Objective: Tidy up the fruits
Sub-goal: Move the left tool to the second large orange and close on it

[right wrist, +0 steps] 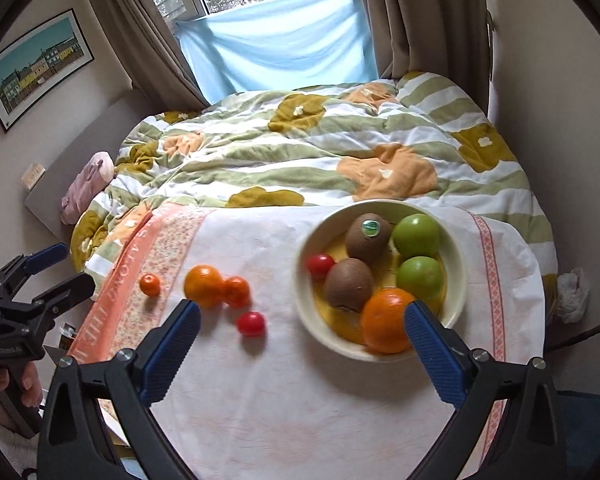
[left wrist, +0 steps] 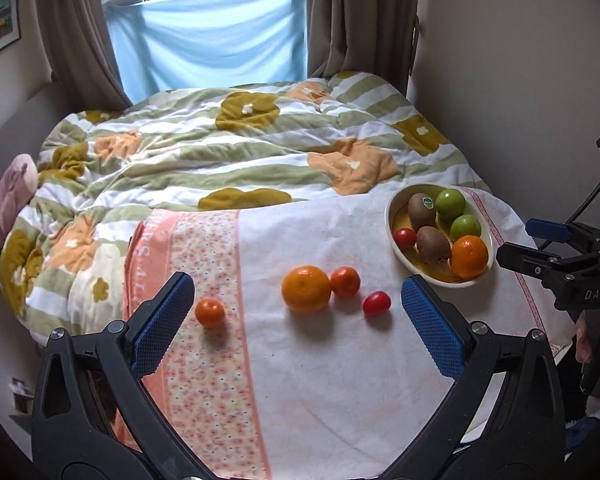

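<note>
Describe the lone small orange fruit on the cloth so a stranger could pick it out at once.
Start at the cream bowl on the white cloth. Go left past the big orange, its smaller neighbour and the red tomato. The small mandarin sits alone on the floral pink border, touching nothing.

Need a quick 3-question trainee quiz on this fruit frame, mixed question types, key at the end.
1. True or false: the cream ceramic bowl holds two brown kiwis.
2. How many loose fruits lie on the white cloth outside the bowl?
3. Which loose fruit touches the large orange? A. small red tomato B. mid-sized tangerine C. lone small tangerine

Key:
1. True: one stickered kiwi, one plain kiwi.
2. Four.
3. B.

Both the left gripper and the right gripper are open and empty.
</note>
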Demonstrator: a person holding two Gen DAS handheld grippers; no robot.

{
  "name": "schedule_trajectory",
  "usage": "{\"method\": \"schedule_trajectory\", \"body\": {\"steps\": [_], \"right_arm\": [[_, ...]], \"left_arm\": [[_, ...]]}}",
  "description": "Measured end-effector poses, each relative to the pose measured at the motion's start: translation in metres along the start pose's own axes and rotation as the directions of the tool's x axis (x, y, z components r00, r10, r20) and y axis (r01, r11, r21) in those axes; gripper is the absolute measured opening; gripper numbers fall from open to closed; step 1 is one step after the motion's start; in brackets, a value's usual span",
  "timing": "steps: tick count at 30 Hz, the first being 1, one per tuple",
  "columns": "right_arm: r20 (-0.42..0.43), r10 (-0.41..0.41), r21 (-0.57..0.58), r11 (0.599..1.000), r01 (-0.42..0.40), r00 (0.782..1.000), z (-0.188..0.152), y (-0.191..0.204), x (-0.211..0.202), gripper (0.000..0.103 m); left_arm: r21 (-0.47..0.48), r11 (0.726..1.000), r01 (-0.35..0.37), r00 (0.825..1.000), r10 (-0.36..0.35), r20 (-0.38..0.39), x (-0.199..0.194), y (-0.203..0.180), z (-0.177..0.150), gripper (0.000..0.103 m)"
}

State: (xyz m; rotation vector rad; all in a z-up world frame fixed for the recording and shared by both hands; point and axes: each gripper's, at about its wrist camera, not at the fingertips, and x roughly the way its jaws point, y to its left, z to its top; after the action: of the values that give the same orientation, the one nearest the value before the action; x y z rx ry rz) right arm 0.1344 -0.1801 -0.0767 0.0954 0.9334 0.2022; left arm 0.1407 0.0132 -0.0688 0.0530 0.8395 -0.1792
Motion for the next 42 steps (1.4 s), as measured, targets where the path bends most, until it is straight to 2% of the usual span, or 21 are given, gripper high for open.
{"method": "schedule_trajectory", "body": {"steps": [5, 10, 17, 22, 29, 38, 42], "right_arm": [[0.003, -0.044, -0.009, 0.999, 0.044, 0.999, -0.009, 0.038, -0.001, 0.102], [-0.007, -0.059, 0.042, 0.997, 0.059, 0.998, -0.020, 0.065, 0.008, 0.102], [-0.036, -0.098, 0.081, 0.992, 0.101, 0.995, -0.033, 0.090, 0.027, 0.102], [-0.053, -0.159, 0.051, 0.986, 0.162, 0.986, -0.037, 0.105, 0.045, 0.102], [-0.073, -0.188, 0.046, 0.980, 0.192, 0.979, -0.047, 0.103, 0.075, 0.102], [-0.087, -0.212, 0.068, 0.974, 0.218, 0.973, -0.057, 0.088, 0.103, 0.102], [-0.094, -0.211, 0.082, 0.972, 0.219, 0.973, -0.060, 0.083, 0.112, 0.101]], "left_arm": [[0.021, 0.999, 0.047, 0.999, -0.046, -0.013, -0.003, 0.031, -0.006, 0.103], [0.069, 0.992, 0.105, 0.994, -0.102, -0.038, 0.005, 0.051, -0.011, 0.103], [0.173, 0.965, 0.195, 0.979, -0.182, -0.089, 0.027, 0.065, -0.012, 0.103], [0.262, 0.931, 0.256, 0.966, -0.233, -0.116, 0.053, 0.069, -0.011, 0.103], [0.367, 0.875, 0.315, 0.948, -0.273, -0.164, 0.100, 0.057, -0.019, 0.103], [0.534, 0.767, 0.357, 0.933, -0.273, -0.233, 0.147, 0.016, -0.028, 0.103], [0.555, 0.744, 0.371, 0.927, -0.269, -0.260, 0.166, 0.001, -0.030, 0.097]]}}
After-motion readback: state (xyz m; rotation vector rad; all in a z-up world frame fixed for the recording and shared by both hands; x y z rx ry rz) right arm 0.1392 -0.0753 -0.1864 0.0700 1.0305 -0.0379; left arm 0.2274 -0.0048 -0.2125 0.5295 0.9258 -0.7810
